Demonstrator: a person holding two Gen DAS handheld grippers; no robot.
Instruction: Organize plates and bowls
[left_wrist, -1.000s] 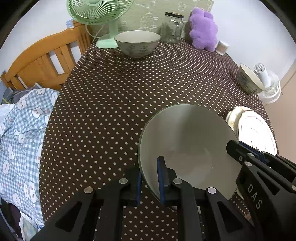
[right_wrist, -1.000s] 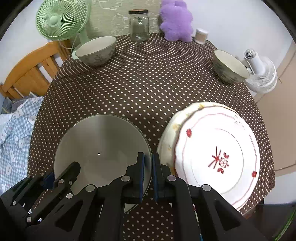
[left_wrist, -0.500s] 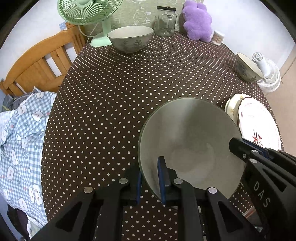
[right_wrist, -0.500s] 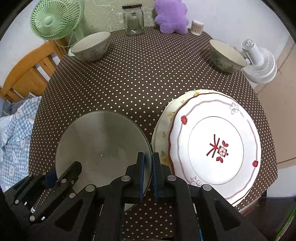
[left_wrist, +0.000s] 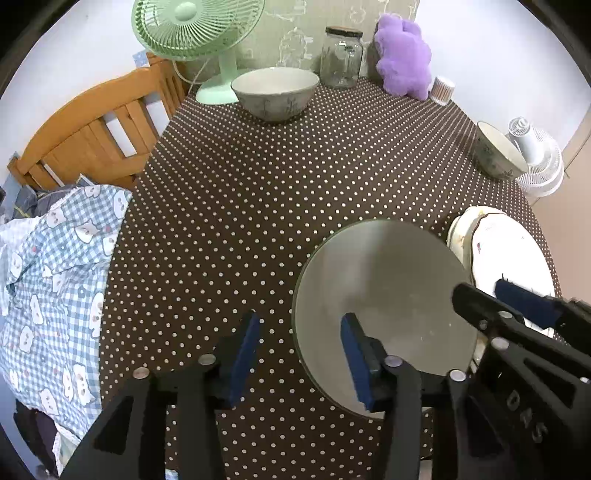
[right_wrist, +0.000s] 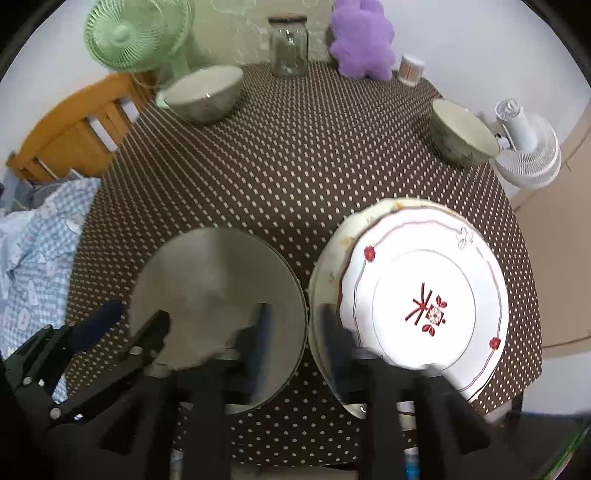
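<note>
1. Left wrist view: your left gripper (left_wrist: 299, 343) and right gripper (right_wrist: 291, 328) have just been opening; both jaws stand spread, straddling opposite rims of the grey plate (left_wrist: 384, 295), unpinched.
2. Withdraw upward cleanly; avoid nudging it.
3. Right of it: stacked plates (right_wrist: 424, 295).
4. Beyond: large bowl (left_wrist: 275, 92), small bowl (left_wrist: 498, 155).

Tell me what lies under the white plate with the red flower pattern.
The white round plate with red flower pattern rests on a cream plate, of which only a crescent of rim shows at its left. The rest of that plate, and anything beneath it, is covered.
</note>
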